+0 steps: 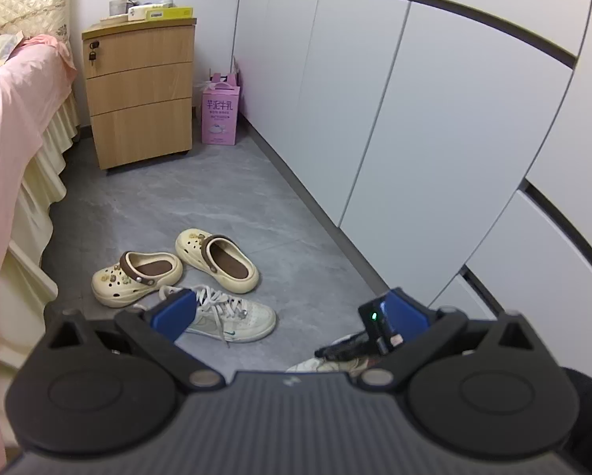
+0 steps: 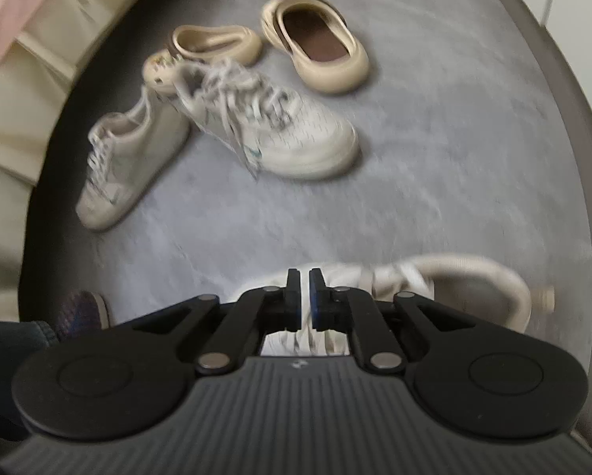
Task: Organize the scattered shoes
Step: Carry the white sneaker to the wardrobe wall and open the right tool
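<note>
Right gripper clamps a beige sneaker; left gripper gapes wide, empty. Step: carrying. Next: set it beside the cabinets.

pink carton, printed "芋泥牛乳"

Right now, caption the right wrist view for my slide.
Right hand-held gripper shut on a pale sneaker; two sneakers and two clogs beyond.

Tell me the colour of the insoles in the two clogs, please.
Dark brown, inside cream clogs; it shows best in the left wrist view.
</note>
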Demonstrator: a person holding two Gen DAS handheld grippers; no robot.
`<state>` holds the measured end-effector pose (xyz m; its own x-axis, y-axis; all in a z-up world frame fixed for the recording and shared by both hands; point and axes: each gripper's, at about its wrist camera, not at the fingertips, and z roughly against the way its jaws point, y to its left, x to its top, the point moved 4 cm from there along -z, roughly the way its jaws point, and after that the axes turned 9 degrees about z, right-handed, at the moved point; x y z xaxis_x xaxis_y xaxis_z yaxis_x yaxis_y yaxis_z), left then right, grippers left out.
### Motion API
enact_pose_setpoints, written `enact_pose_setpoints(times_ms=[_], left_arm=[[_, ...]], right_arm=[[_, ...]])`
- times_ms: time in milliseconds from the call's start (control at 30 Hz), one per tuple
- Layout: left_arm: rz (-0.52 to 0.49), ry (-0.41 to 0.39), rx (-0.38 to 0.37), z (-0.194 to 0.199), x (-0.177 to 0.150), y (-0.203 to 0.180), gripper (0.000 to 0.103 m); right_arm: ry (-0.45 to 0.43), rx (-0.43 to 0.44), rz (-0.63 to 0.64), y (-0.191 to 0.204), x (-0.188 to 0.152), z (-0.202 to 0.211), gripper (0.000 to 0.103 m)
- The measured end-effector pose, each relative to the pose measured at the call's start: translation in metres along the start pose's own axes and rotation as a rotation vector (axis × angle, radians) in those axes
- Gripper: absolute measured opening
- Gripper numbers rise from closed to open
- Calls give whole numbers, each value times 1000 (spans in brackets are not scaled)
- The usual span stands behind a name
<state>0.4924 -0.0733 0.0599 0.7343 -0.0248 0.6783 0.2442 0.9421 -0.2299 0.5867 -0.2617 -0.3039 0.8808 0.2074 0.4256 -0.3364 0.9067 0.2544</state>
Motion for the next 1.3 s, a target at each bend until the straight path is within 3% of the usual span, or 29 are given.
enact_pose_setpoints(times_ms=[67, 133, 200, 300, 467, 633, 700, 733, 767, 933, 1033, 1300], left_arm=[[0, 1, 1, 0, 0, 1, 103], [-2, -1, 5, -1, 1, 1, 103], [-3, 0, 9, -2, 1, 2, 103], [3, 9, 18, -7, 3, 5, 103], [25, 21, 12, -10, 5, 7, 103], [20, 21, -27, -8, 5, 5, 103], [18, 12, -44, -6, 4, 4, 103], [12, 6, -50, -4, 4, 3, 103], [9, 7, -49, -5, 3, 2, 103], [34, 24, -60, -4, 0, 5, 103], [59, 24, -65, -1, 1, 9, 103], [32, 22, -72, 0, -3, 0, 103]], right_arm=[[-25, -68, -56, -19, 7, 9, 27], [-27, -114, -100, -35, 5, 11, 59], [-6, -127, -128, -49, 0, 9, 75], [79, -113, -130, -61, -20, -7, 75], [110, -37, -262, -66, -45, -29, 74], [169, 27, -179, -40, -57, -56, 75], [233, 7, -109, -27, -61, -68, 72], [235, 3, -111, -25, -61, -67, 57], [225, -1, -133, -24, -59, -65, 52], [241, -42, -60, -16, -51, -58, 34], [253, -65, -21, -20, -48, -50, 32], [230, -131, -119, -71, -64, -26, 32]])
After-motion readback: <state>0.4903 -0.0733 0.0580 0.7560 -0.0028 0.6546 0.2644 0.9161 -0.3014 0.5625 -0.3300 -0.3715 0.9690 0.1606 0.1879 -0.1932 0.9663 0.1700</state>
